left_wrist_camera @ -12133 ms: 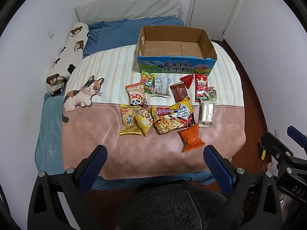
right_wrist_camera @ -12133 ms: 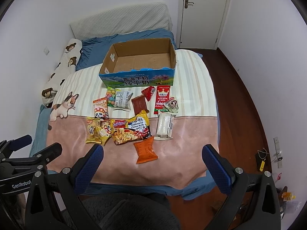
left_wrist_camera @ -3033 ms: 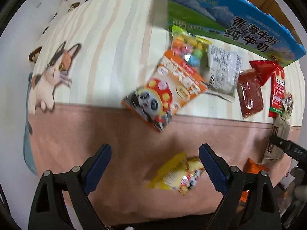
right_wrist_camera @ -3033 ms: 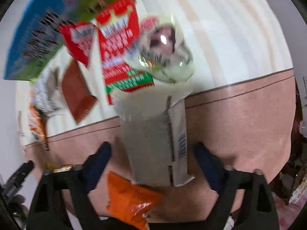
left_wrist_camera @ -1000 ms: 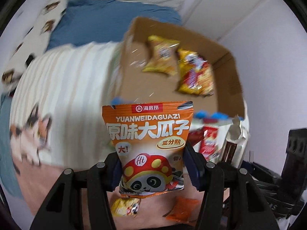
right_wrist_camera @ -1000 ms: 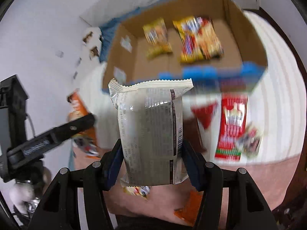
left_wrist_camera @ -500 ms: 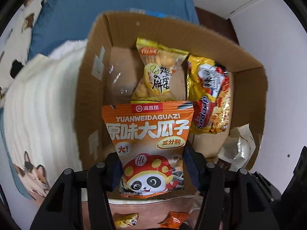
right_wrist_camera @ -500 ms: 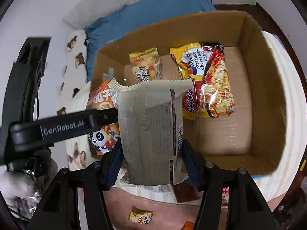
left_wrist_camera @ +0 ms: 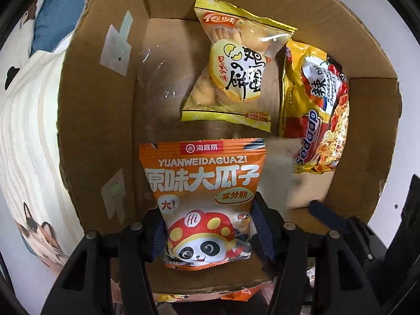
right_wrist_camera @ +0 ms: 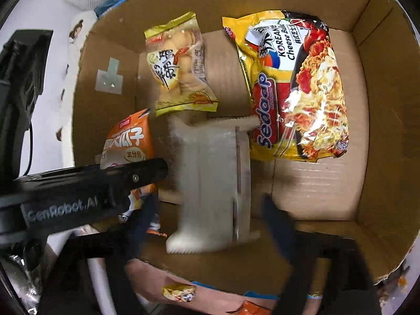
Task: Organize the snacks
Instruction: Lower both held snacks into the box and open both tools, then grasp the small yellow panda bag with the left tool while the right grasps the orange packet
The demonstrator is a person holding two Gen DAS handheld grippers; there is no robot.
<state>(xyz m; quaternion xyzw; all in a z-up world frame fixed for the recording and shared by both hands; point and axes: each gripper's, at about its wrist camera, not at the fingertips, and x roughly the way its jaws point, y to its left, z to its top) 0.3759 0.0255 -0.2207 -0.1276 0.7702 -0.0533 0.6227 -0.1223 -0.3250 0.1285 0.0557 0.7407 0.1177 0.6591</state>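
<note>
My left gripper is shut on an orange panda snack bag and holds it inside the cardboard box, near its front left. It also shows in the right wrist view. My right gripper stands open inside the box; its jaws are spread apart from a blurred silver-white packet that is dropping between them. A yellow egg-biscuit bag and a yellow noodle pack lie on the box floor.
The box sits on a bed with a striped and pink cover bearing a cat print. A small yellow snack and an orange packet lie on the cover in front of the box. The left tool body crosses the right view.
Both grippers have moved down into the box. My right gripper has opened and let go of the silver-white packet. The left still holds the orange bag.
</note>
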